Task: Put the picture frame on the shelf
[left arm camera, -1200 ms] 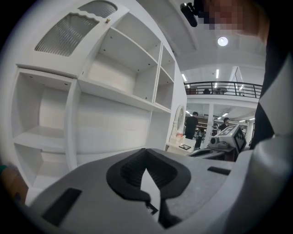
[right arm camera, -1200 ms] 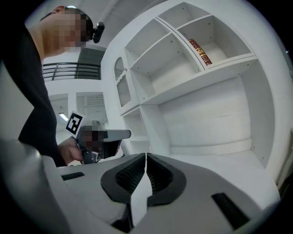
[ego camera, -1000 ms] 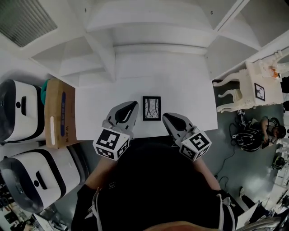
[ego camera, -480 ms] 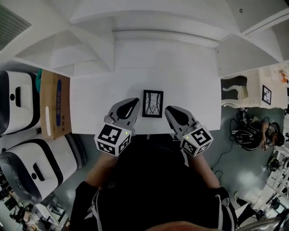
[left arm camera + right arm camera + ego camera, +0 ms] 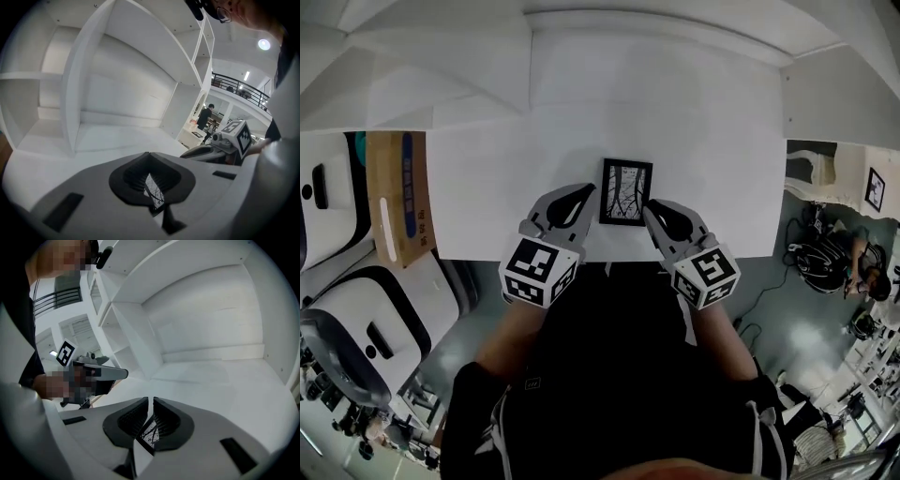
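Left gripper [image 5: 587, 188]: jaws fully together, nothing in them. In its own view only a sliver of the picture frame [image 5: 626, 191] shows past the shut pads.
Right gripper [image 5: 650, 209]: jaws all but closed with a hairline slit, also empty; the frame again sits behind the gap, not in it.
The frame lies flat, face up, on the white surface [image 5: 487, 187] close to its near edge, between the two gripper tips, the left tip just beside its left edge and the right tip at its near right corner.
Handling, judged: small, thin, rigid, light. It is probably glazed, so no squeezing the face. The black moulding looks slick. Lying flat gives no underside access, so take it across the two long edges, jaws opened first.
The shelf [image 5: 211, 319] lies beyond, its open white bays empty.
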Demonstrator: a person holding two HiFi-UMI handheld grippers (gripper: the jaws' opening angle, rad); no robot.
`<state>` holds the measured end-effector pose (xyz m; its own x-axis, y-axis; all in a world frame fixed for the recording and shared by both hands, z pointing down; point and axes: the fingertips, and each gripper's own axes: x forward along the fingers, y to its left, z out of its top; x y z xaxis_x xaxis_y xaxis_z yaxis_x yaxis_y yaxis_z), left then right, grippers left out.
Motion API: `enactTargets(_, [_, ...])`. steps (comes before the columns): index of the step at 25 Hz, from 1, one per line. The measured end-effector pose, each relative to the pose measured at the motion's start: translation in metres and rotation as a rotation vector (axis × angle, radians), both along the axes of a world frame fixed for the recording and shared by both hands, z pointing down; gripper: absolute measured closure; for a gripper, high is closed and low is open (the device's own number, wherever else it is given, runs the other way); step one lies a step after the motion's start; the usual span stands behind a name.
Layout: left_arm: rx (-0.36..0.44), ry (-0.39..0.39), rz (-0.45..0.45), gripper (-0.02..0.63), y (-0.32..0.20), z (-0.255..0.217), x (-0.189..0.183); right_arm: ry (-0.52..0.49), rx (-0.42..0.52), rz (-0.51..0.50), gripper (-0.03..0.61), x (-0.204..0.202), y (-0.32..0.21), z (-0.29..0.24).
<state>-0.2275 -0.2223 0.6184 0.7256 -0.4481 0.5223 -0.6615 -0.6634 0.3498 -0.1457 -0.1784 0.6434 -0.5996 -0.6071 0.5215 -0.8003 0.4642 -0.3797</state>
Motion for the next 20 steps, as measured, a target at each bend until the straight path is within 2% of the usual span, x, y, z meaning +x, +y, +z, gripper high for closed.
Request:
enactTargets(5, [-0.057,-0.006,0.000,0.607,0.002,0.033,-0.003,0.018,-0.074,-0.001,0.551,-0.007,0.001,0.031])
enactTargets(9, [-0.078,-0.017,0.013,0.607,0.001,0.053,0.001,0.033,-0.141,0.022,0.468,-0.005,0.003,0.055])
enactTargets(13, [-0.105,-0.030,0.021,0.607,0.003,0.076,0.004,0.056,-0.202,0.036,0.463,0.000,0.008,0.079])
enactTargets(17, [-0.180,-0.056,0.028,0.607,0.012,0.101,0.005,0.102,-0.236,0.059,0.437,0.008,0.008,0.098])
enactTargets(20, [-0.229,-0.051,0.022,0.607,0.019,0.113,0.006,0.113,-0.277,0.115,0.413,0.016,0.008,0.109])
